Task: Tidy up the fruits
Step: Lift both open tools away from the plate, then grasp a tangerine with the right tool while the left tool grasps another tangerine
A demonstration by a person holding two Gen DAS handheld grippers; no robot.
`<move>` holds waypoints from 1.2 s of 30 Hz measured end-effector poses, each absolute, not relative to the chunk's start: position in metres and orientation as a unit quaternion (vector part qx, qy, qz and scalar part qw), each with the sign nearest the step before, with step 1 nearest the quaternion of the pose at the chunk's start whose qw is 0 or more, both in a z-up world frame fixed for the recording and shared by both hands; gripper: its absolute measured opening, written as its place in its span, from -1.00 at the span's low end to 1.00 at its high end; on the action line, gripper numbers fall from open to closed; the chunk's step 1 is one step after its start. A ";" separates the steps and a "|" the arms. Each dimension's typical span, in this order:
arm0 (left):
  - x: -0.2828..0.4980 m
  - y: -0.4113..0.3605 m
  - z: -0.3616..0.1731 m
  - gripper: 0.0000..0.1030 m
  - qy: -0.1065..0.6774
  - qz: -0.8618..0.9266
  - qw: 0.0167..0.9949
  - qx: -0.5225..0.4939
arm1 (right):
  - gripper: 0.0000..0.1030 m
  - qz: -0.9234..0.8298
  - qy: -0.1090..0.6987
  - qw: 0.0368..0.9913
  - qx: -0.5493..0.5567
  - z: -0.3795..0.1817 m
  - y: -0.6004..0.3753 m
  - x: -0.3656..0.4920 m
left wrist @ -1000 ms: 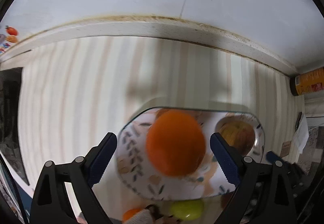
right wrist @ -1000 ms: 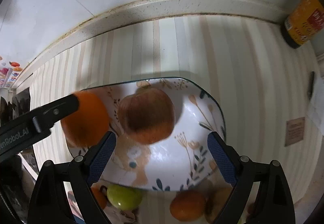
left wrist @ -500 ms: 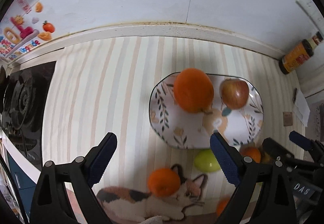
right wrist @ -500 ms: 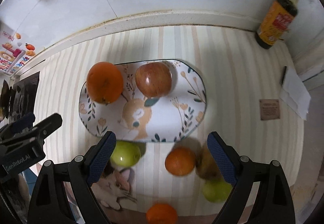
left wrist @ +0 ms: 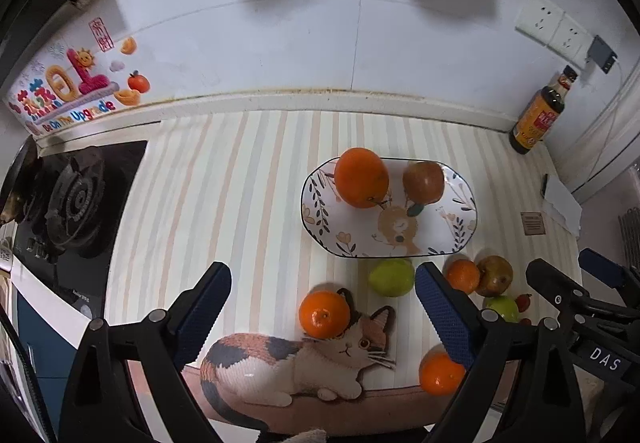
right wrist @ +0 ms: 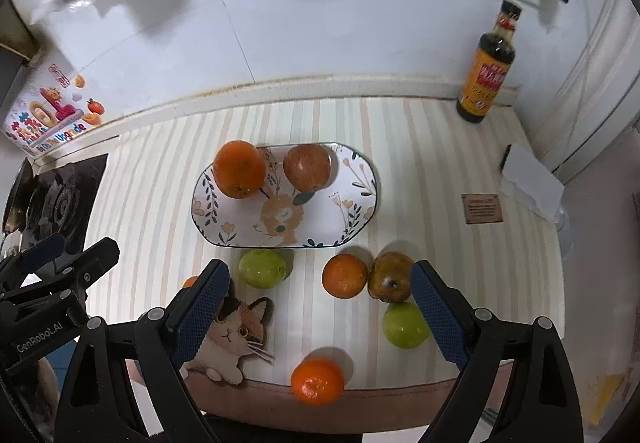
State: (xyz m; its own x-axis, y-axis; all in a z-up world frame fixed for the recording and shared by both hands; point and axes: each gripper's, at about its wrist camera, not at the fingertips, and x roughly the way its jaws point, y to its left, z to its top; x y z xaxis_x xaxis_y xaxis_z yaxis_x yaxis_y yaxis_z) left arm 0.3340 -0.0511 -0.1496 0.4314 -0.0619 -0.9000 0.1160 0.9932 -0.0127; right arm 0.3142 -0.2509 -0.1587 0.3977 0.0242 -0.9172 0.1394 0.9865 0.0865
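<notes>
An oval patterned plate [left wrist: 460,227] [right wrist: 352,219] on the striped counter holds a large orange [left wrist: 361,177] [right wrist: 239,169] and a red apple [left wrist: 423,181] [right wrist: 307,167]. In front of the plate lie loose fruits: a green apple [right wrist: 262,268] [left wrist: 391,277], an orange [right wrist: 344,275], a brownish pear [right wrist: 391,276], another green apple [right wrist: 405,325] and a mandarin [right wrist: 317,381]. One more orange [left wrist: 324,313] sits by the cat picture. My left gripper [left wrist: 322,313] and right gripper [right wrist: 318,301] are both open and empty, held high above the near edge.
A soy sauce bottle [right wrist: 489,73] stands at the back right by the wall. A gas stove [left wrist: 74,203] is at the left. A cat-print mat edge [left wrist: 292,367] runs along the counter front. A white card [right wrist: 532,179] and a brown tag [right wrist: 482,207] lie at the right.
Both grippers have pulled back and up from the plate. The large orange, which lay between my left fingers, now rests on the plate beside the apple.
</notes>
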 end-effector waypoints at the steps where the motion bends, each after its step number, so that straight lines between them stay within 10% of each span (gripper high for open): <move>1: 0.330 -0.051 -0.146 0.83 0.527 -0.053 0.848 0.026 | 0.82 -0.035 0.544 0.835 0.071 -0.155 -0.250 0.310; 16: 0.303 -0.043 -0.138 0.83 0.518 -0.046 0.854 0.017 | 0.82 -0.015 0.540 0.834 0.108 -0.139 -0.256 0.276; 30: 0.314 -0.021 -0.264 0.83 0.656 -0.003 0.754 0.004 | 0.81 0.033 0.751 0.625 0.210 -0.359 -0.268 0.258; 33: 0.319 -0.023 -0.279 0.83 0.669 -0.001 0.743 0.003 | 0.32 0.039 0.758 0.621 0.194 -0.376 -0.260 0.254; 36: 0.329 -0.032 -0.293 0.83 0.680 -0.007 0.733 0.019 | 0.30 0.047 0.750 0.639 0.166 -0.376 -0.251 0.256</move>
State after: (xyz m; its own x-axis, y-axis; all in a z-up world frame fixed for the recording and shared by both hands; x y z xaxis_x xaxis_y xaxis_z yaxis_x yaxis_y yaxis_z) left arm 0.3294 -0.0320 -0.2932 0.0755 0.0169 -0.9970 0.0360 0.9992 0.0197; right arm 0.2558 -0.2510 -0.3758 -0.1281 0.3100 -0.9421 0.1887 0.9402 0.2837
